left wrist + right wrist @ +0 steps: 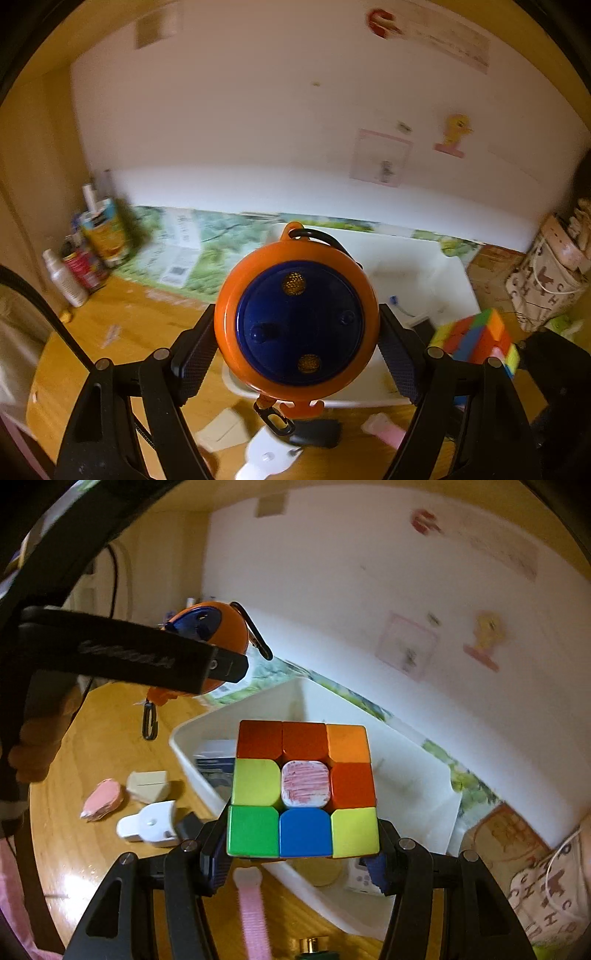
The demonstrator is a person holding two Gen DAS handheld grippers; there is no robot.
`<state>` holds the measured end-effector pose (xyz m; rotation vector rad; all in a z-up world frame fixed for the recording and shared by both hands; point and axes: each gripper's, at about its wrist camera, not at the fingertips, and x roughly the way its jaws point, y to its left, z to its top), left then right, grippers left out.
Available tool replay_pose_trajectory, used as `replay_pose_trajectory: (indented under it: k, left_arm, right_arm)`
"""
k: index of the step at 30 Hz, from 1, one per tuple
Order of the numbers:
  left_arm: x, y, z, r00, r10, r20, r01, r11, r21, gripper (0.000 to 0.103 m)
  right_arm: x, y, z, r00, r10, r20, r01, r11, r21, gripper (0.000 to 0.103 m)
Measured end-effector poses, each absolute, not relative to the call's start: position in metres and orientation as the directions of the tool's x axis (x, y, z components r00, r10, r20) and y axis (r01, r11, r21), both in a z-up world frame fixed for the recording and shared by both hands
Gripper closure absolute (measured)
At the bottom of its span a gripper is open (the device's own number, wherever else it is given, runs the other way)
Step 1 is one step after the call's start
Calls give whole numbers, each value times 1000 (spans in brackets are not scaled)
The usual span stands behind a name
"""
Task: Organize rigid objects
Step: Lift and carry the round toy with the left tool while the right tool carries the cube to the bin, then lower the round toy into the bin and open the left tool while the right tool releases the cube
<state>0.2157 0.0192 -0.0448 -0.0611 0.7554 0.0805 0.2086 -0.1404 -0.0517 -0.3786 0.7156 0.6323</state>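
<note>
The left gripper (pixel 297 345) is clamped on a round orange and blue toy (pixel 297 323), its pads pressing both sides. The right gripper (pixel 303 843) grips a puzzle cube (pixel 303 788) the same way, jaws about half apart. Both loads hang in the air, with the white bin (pixel 413 775) just beyond and below them. Inside the bin lie a few small items, too blurred to name. On the wooden table (pixel 92 746), left of the bin, wait a white plastic piece (pixel 147 825), a beige block (pixel 147 786) and a pink scrap (pixel 103 799). So sorting looks partly done: two pieces are carried but not yet dropped, and several are left out.
</note>
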Motion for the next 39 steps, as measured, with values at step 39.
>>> replay_pose_trajectory:
  k: [39]
  left_arm:
    - [285, -31, -104, 561, -66, -825, 22, 998, -65, 19]
  right_arm:
    - [252, -193, -82, 528, 372, -764, -471, 876, 102, 36]
